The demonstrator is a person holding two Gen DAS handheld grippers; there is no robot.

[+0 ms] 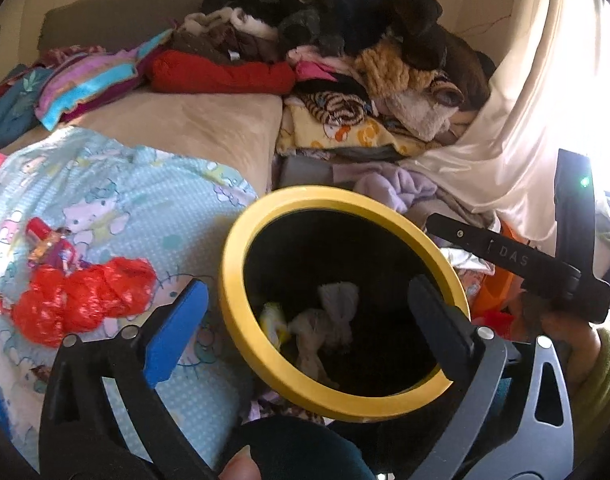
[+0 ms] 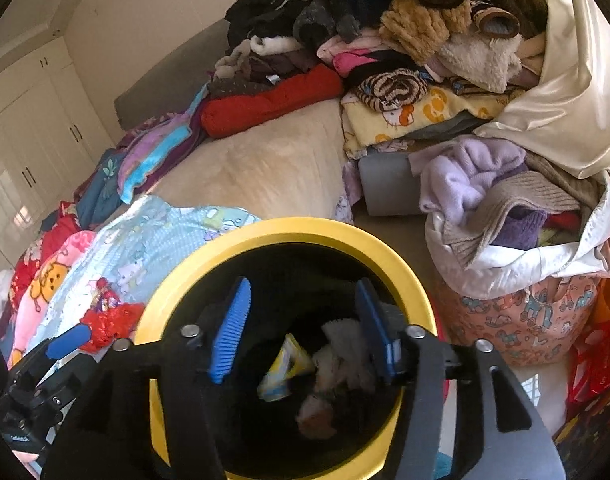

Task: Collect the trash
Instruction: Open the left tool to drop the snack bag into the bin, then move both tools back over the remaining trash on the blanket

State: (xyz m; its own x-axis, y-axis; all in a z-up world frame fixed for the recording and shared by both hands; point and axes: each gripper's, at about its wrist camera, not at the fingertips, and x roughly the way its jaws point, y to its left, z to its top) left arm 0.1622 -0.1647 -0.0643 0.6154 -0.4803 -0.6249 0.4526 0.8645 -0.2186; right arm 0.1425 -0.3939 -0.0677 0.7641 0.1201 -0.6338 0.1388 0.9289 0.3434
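Right gripper point(image 2: 301, 330) hung over bin point(image 2: 265, 230), fingers wide, empty, likely post-drop. Left gripper point(image 1: 305, 320) wide, straddling bin rim; red bag point(image 1: 81, 300) beside bin.

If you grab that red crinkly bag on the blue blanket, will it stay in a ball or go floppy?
The red plastic bag looks thin and shiny, so it is probably very light and floppy. Its crumpled folds suggest it would partly spring open once lifted. Lying on the soft blanket, it may slide rather than roll if pushed.
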